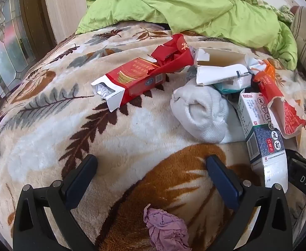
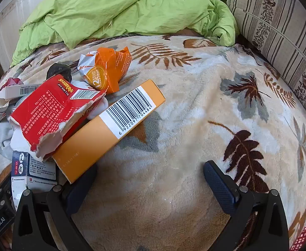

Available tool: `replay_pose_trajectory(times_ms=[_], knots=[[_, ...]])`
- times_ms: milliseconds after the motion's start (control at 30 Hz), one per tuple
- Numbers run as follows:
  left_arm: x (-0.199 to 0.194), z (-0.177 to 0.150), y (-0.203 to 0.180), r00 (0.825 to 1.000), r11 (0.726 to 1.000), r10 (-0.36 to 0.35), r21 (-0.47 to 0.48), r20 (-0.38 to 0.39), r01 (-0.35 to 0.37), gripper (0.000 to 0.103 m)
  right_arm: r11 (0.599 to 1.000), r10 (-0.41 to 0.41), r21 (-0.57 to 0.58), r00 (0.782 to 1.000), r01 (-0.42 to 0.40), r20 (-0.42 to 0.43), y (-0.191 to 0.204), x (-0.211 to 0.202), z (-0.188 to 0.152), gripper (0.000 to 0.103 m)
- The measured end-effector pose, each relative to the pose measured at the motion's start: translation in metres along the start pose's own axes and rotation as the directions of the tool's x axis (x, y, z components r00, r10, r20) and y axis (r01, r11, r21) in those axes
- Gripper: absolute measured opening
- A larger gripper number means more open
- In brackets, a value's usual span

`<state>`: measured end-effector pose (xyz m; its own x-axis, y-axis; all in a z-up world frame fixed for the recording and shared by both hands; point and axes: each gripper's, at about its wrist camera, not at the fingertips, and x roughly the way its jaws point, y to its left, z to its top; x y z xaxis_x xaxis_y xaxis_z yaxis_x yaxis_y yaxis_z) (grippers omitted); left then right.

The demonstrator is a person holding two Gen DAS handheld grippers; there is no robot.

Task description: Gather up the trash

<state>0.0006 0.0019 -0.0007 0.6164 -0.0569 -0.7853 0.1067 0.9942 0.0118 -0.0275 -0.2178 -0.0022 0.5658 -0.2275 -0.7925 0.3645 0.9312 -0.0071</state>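
Observation:
Trash lies in a pile on a leaf-patterned blanket (image 1: 48, 115). In the left wrist view: a red cigarette carton (image 1: 132, 79), torn red paper (image 1: 173, 52), a white box (image 1: 219, 67), white socks (image 1: 201, 113), a medicine box (image 1: 261, 133), a torn red-orange box (image 1: 278, 98). A crumpled purple paper (image 1: 165, 228) lies between the fingers of my open left gripper (image 1: 150, 163). In the right wrist view: an orange box (image 2: 111, 129), the torn red box (image 2: 54, 113), an orange wrapper (image 2: 106, 71). My right gripper (image 2: 150, 171) is open and empty; its left finger sits under the orange box's near end.
A green quilt (image 1: 184, 6) is bunched at the far side of the bed. A striped cushion (image 2: 278, 27) lines the right edge. A glass-panelled door (image 1: 4, 41) stands at the left. The blanket to the right of the pile (image 2: 226, 104) is bare.

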Motion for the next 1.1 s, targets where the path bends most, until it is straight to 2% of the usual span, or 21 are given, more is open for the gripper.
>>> replay_pose_trajectory(times_ms=[33,200,433,567,633,700,800,900,1000,1100], knots=[[0.0,0.0,-0.001,1.0,1.0,0.017,0.014,0.004,-0.017,0.103,1.0,0.001,0.001,1.0,-0.001,0.001,0.0,0.0,0.0,0.102],[-0.002,0.001,-0.001,1.0,0.999,0.016,0.03,0.003,-0.016,0.103,1.0,0.001,0.001,1.0,-0.002,0.002,0.0,0.0,0.0,0.102],[-0.011,0.005,0.003,1.0,0.997,-0.019,0.069,-0.015,0.02,0.103,1.0,-0.016,-0.01,1.0,0.016,-0.003,0.002,-0.002,0.0,0.102],[-0.029,0.001,0.004,0.999,0.997,-0.004,0.077,0.05,0.0,0.103,0.999,0.036,-0.037,0.998,-0.038,-0.049,-0.001,-0.006,0.001,0.102],[-0.041,-0.002,0.008,0.997,0.998,-0.03,0.056,0.065,0.026,0.103,0.997,0.054,-0.06,0.996,-0.058,-0.065,-0.005,-0.013,0.001,0.102],[-0.054,-0.005,0.01,0.996,0.998,-0.033,0.058,0.08,0.028,0.103,0.997,0.036,-0.073,0.999,-0.038,-0.032,-0.009,-0.028,-0.002,0.102],[-0.083,-0.009,0.011,0.984,0.997,-0.006,0.078,0.176,-0.008,0.103,0.996,0.063,-0.073,0.994,-0.056,0.094,-0.017,-0.068,-0.01,0.102],[-0.111,-0.018,0.012,0.967,0.994,0.02,0.097,0.254,-0.046,0.103,0.998,0.068,-0.02,0.966,-0.065,0.25,-0.031,-0.114,-0.021,0.102],[-0.136,-0.035,0.016,0.96,0.993,0.008,0.108,0.279,-0.04,0.103,0.988,0.142,0.023,0.946,-0.155,0.29,-0.04,-0.145,-0.035,0.102],[-0.164,-0.059,0.021,0.947,0.99,0.0,0.131,0.322,-0.045,0.103,0.991,0.127,0.001,0.923,-0.137,0.363,-0.041,-0.183,-0.059,0.102]])
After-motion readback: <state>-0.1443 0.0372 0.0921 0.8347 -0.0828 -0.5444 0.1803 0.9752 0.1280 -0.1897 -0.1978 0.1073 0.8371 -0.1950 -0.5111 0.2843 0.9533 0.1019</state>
